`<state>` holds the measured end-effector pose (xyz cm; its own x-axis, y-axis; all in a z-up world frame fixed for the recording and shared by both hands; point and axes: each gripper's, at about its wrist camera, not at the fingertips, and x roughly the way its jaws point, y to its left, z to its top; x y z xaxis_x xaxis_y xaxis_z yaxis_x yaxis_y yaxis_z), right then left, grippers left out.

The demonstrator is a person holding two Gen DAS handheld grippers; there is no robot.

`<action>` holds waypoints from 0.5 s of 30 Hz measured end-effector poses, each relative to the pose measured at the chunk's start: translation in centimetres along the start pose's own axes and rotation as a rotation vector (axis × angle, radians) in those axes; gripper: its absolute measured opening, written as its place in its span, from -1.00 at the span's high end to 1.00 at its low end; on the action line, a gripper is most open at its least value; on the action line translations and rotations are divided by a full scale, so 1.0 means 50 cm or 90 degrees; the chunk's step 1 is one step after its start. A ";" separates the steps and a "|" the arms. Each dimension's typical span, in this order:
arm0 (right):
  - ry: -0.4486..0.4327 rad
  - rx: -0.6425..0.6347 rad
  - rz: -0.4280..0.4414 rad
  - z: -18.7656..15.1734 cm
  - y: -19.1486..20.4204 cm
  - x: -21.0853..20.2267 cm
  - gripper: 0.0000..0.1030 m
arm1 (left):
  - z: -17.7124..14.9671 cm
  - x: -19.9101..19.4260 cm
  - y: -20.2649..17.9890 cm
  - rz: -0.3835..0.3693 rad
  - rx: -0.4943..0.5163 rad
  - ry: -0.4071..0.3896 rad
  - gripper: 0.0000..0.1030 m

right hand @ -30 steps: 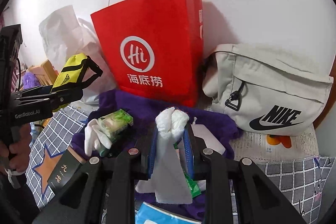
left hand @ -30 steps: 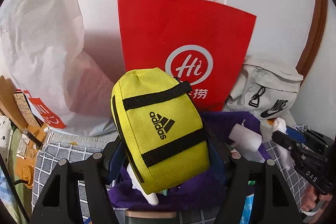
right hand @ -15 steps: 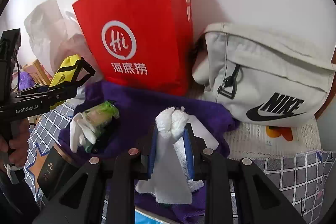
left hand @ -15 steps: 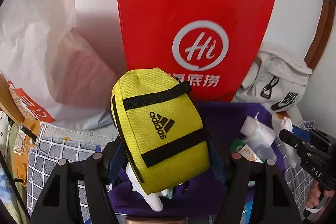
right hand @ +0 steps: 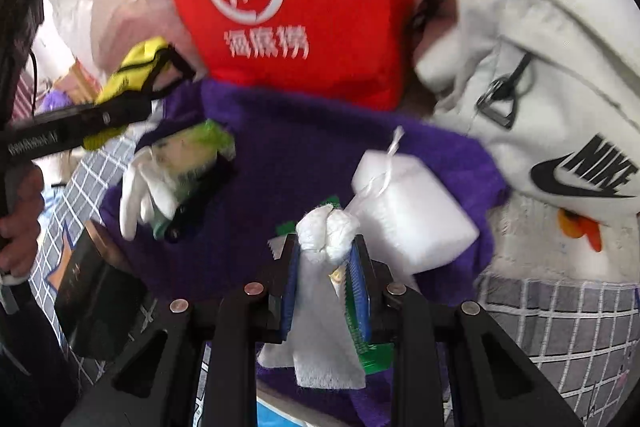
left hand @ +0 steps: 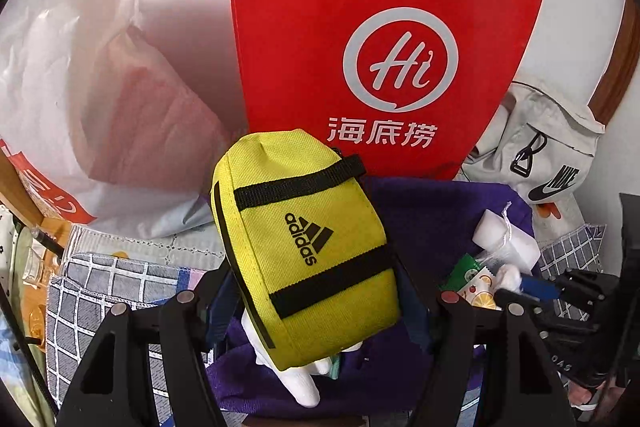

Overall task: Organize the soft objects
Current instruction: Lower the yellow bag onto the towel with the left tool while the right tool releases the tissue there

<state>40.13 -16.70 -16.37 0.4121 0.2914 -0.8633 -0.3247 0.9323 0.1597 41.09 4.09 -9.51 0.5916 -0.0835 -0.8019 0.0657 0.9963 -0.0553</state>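
Note:
My left gripper (left hand: 316, 291) is shut on a yellow Adidas pouch (left hand: 308, 243) and holds it tilted above a purple cloth (left hand: 432, 223), in front of the red paper bag (left hand: 372, 27). The pouch also shows in the right wrist view (right hand: 132, 75). My right gripper (right hand: 326, 267) is shut on a white cloth (right hand: 324, 307) bunched at its top, low over the purple cloth (right hand: 304, 155). A white glove (right hand: 140, 187) with a green packet (right hand: 204, 143) lies on the purple cloth at the left. A white pouch with a string (right hand: 408, 211) lies just right of my right gripper.
A pale grey Nike bag (right hand: 540, 107) leans at the right against the wall. A white plastic bag (left hand: 80, 99) stands left of the red bag. A dark box (right hand: 92, 299) lies on the grey checked cloth (right hand: 560, 323). Small sachets (left hand: 476, 279) lie by the white pouch.
Both grippers have moved forward and lower toward the red bag and the purple cloth, so everything looks bigger. Each still holds its load. The right wrist view is now motion-blurred.

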 end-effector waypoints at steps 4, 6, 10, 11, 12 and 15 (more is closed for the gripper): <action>0.030 -0.004 0.000 -0.010 -0.003 0.021 0.52 | 0.000 0.008 -0.001 -0.002 0.003 0.008 -0.33; 0.041 -0.003 -0.003 -0.014 -0.004 0.032 0.52 | -0.001 0.012 -0.004 -0.002 0.005 0.012 -0.33; 0.050 -0.003 -0.001 -0.023 -0.007 0.042 0.48 | -0.005 0.020 -0.014 -0.006 0.013 0.022 -0.33; 0.051 -0.003 0.000 -0.024 -0.007 0.042 0.45 | -0.005 0.022 -0.017 -0.007 0.016 0.024 -0.33; 0.050 -0.001 0.002 -0.024 -0.008 0.042 0.45 | -0.006 0.024 -0.019 -0.007 0.017 0.027 -0.33; 0.050 0.001 0.009 -0.025 -0.009 0.042 0.42 | -0.009 0.035 -0.026 -0.007 0.020 0.037 -0.33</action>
<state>40.07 -16.80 -18.84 0.3392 0.2863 -0.8961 -0.3280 0.9288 0.1726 41.66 2.63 -11.11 0.5428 -0.0924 -0.8348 0.0983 0.9941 -0.0462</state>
